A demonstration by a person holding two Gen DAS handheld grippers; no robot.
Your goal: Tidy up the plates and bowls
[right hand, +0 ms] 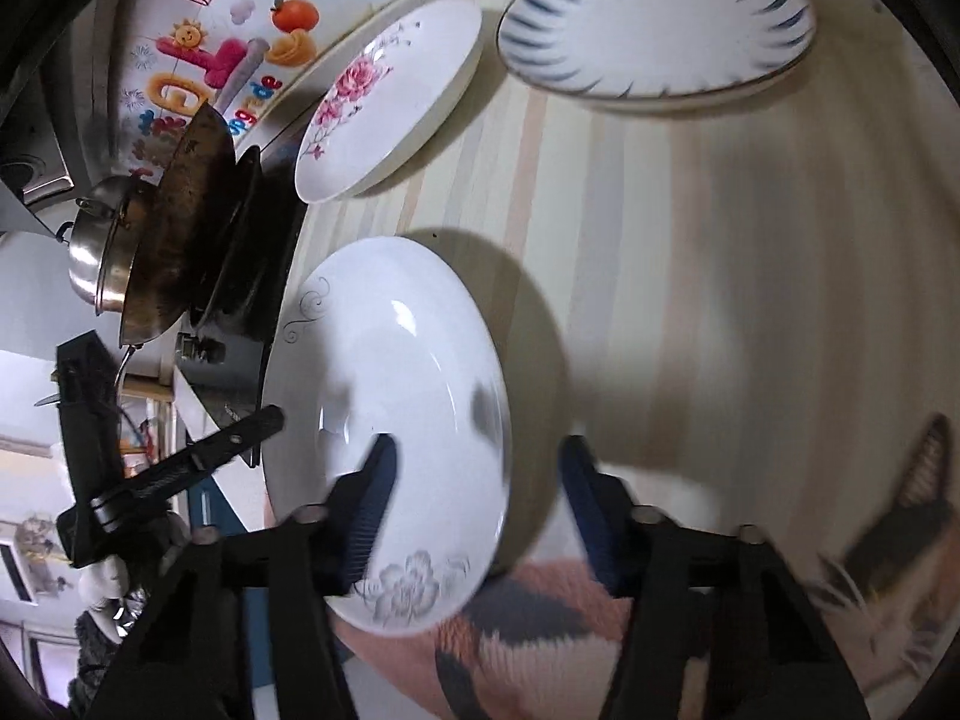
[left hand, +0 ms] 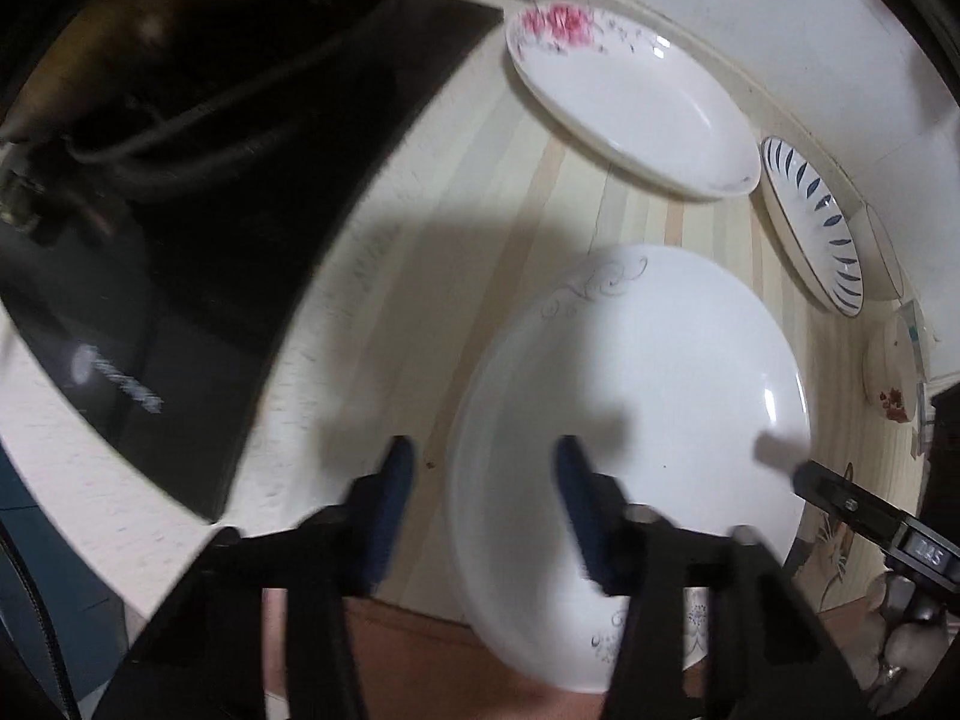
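Note:
A large white plate with grey scroll and flower print [left hand: 648,396] lies on the striped counter; it also shows in the right wrist view [right hand: 390,396]. My left gripper [left hand: 486,480] is open, its jaws straddling the plate's left rim. My right gripper [right hand: 477,474] is open, its jaws straddling the plate's right rim. A pink-flower plate [left hand: 624,102] [right hand: 390,96] and a blue-leaf plate [left hand: 810,222] [right hand: 654,18] lie further back by the wall.
A black stove top [left hand: 198,276] sits left of the plates, with a dark wok [right hand: 180,228] and a steel pot [right hand: 96,252] on it. A cat-pattern mat [right hand: 840,588] lies at the counter's near edge. A small dish [left hand: 891,372] is at far right.

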